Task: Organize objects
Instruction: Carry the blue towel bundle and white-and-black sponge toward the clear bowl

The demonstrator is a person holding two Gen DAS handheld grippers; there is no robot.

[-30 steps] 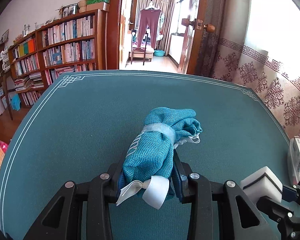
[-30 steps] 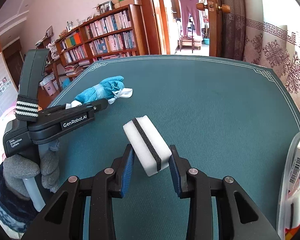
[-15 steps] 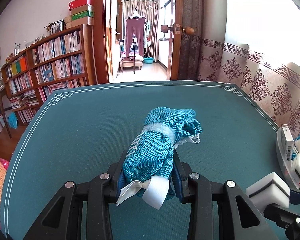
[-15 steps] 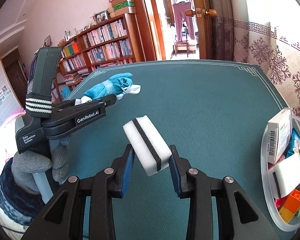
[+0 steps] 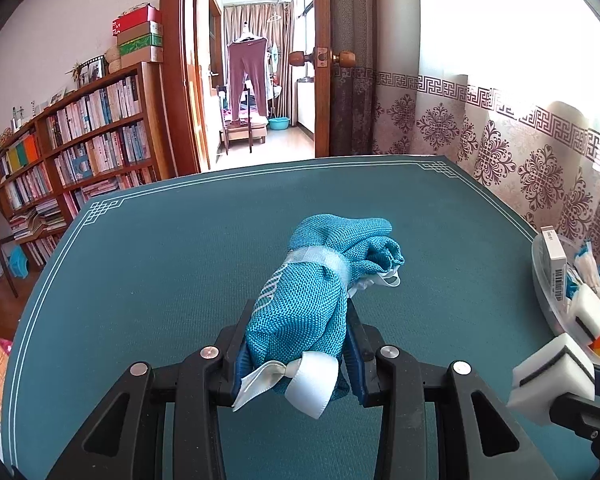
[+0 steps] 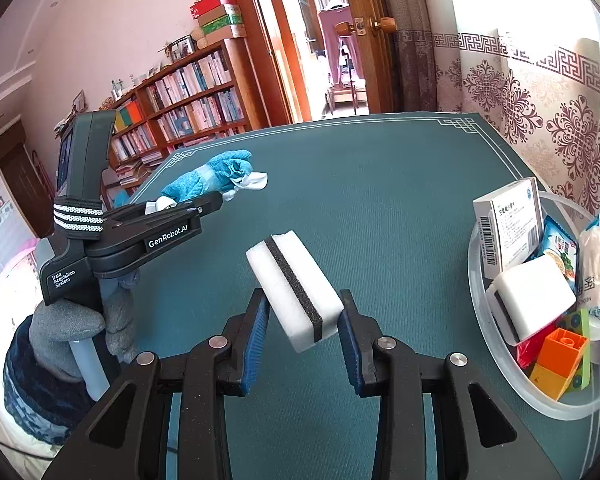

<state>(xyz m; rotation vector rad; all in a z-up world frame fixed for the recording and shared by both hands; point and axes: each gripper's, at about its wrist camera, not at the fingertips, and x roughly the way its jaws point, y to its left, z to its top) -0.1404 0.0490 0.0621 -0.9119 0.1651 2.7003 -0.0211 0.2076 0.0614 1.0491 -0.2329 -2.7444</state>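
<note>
Gripping a rolled teal knit cloth point(image 5: 312, 300) w/ white ribbon, the left gripper point(image 5: 300, 350) sits at lower centre of the left wrist view, jaws closed on the bundle's near end; far end sticks out fwd over the green desk point(image 5: 180, 272). Right gripper point(image 6: 303, 332) at lower centre of the right wrist view, jaws clamped on a white sponge block point(image 6: 296, 288) w/ black stripe, block tilted, held above desk surface. Clear plastic tub point(image 6: 480, 320) at right edge of that frame, resting on desk, holds a white barcode box point(image 6: 508, 228), a second white sponge point(image 6: 532, 296), orange toy brick point(image 6: 560, 352), snack packets. Sponge block well apart from tub, to its left. Bookshelf point(image 5: 80, 152) at mid left beyond desk.
</note>
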